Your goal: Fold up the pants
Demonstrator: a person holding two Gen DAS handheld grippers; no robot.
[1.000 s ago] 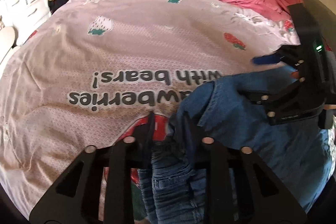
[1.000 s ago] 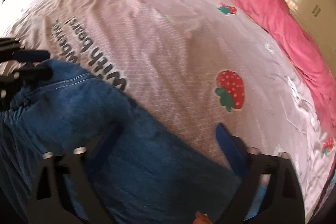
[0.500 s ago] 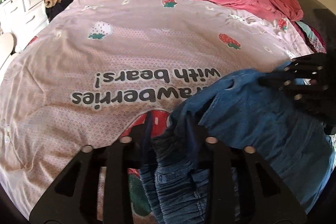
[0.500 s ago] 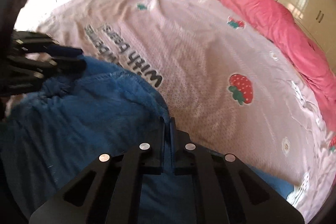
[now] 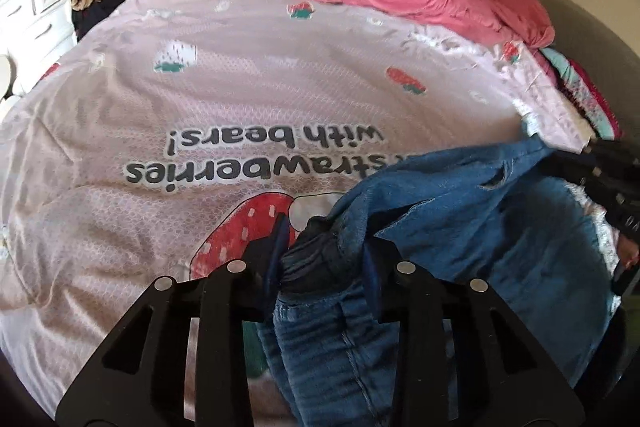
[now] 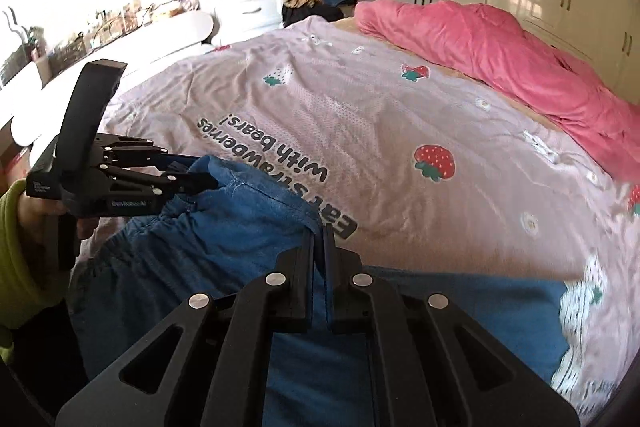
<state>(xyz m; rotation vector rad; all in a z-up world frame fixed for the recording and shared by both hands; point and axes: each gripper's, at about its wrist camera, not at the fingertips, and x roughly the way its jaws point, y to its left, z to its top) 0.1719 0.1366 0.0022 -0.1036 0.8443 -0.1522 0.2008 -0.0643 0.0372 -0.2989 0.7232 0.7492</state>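
The blue pants point(image 5: 460, 227) lie bunched on the bedspread point(image 5: 240, 107), lifted at two spots along the waistband; the gathered elastic part sits between the fingers point(image 5: 276, 247) of the left gripper point(image 5: 324, 255), whose jaws stand a little apart and have just been closing on the thick wad of denim, which fills the gap and hangs down beneath them; the right gripper point(image 6: 318, 247) has its jaws pressed nearly together, pinching a thin edge of the same cloth at its tips, the fabric stretched between the two grips; beyond both sets of fingertips the strawberry-printed cover spreads out, with a pink blanket point(image 6: 500, 59) heaped at its far edge; a hand point(image 6: 36, 211) in a green sleeve point(image 6: 16, 267) grasps the left gripper's handle.
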